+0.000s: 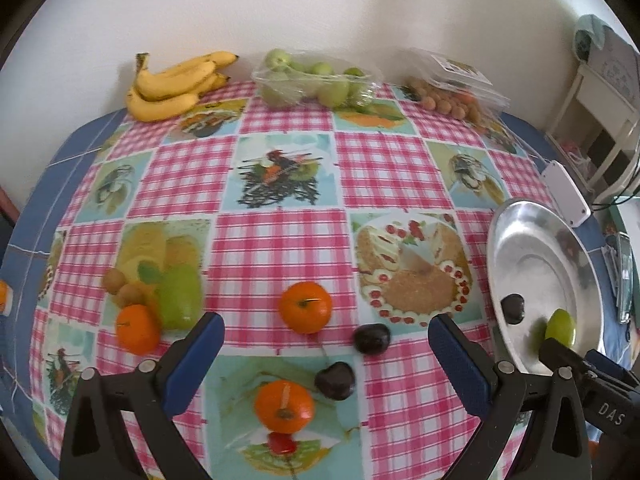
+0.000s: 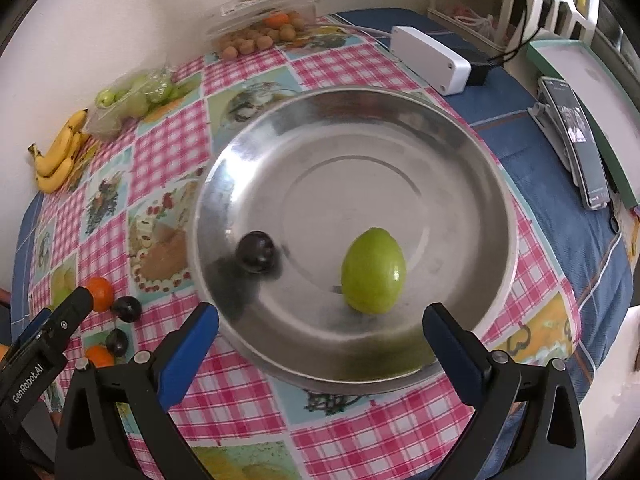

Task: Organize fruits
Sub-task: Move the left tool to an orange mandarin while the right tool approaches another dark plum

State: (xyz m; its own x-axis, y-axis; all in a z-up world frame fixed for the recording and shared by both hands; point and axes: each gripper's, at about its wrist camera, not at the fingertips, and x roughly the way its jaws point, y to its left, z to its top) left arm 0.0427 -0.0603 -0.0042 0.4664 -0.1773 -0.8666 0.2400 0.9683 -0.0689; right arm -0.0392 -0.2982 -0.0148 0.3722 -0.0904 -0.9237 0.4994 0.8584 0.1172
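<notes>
Fruits are partly sorted: a green guava (image 2: 374, 271) and one dark plum (image 2: 256, 257) lie apart from each other inside the steel bowl (image 2: 400, 120), which stands near the right edge of the desk (image 1: 280, 168). We hold the right gripper (image 2: 320, 322) just above the bowl's near rim, its jaws wide and with nothing between them, so we judge the guava was set down there. The left gripper (image 1: 326, 338) hovers with jaws wide and empty over the loose fruit near the front edge: three oranges (image 1: 305, 306), two more plums (image 1: 371, 338) and a second guava (image 1: 181, 297). We think a plum should go next. Bananas (image 1: 172, 84) and packed fruit wait along the far edge.
</notes>
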